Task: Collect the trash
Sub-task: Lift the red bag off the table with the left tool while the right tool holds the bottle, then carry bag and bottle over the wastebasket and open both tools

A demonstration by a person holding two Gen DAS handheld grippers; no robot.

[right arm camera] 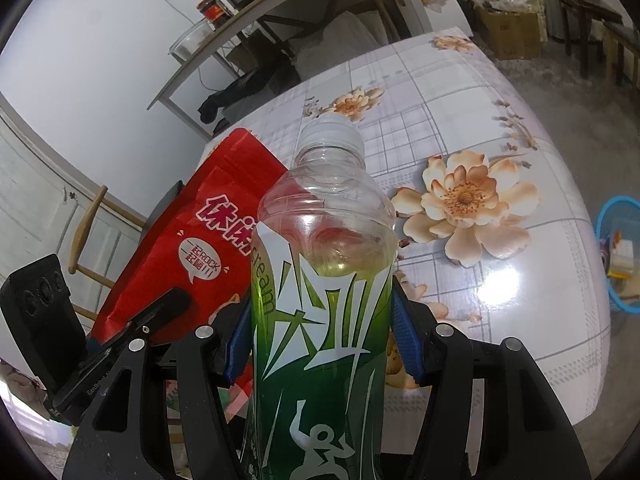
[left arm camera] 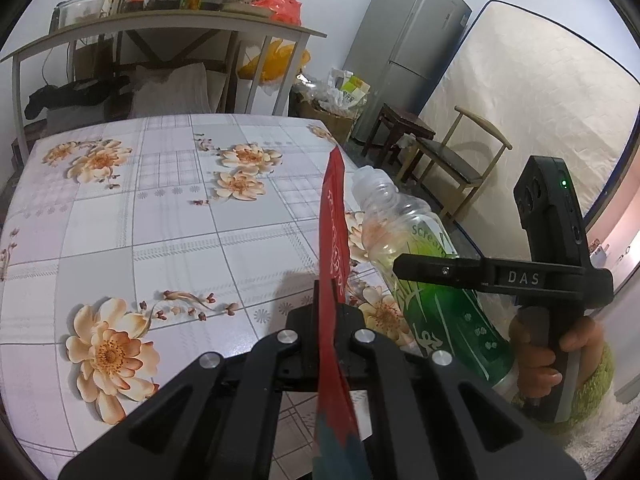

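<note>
I see the left gripper (left arm camera: 328, 312) clenched on a red packet (left arm camera: 334, 240), which stands edge-on above the table (left arm camera: 168, 220). The right gripper (right arm camera: 324, 340) grasps a bottle (right arm camera: 320, 280), its 2 blue pads (right arm camera: 405, 340) pressing the green label. Bottle and packet are both held just beside each other. A blue basket (right arm camera: 618, 256) holding scraps sits beyond the table's right edge.

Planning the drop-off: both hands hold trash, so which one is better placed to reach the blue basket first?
Probably the right. Its gripper, fingers clamped on the green bottle, has the blue basket in view past the table's right edge. The left gripper, pinching the red packet, sits on the far side.
</note>
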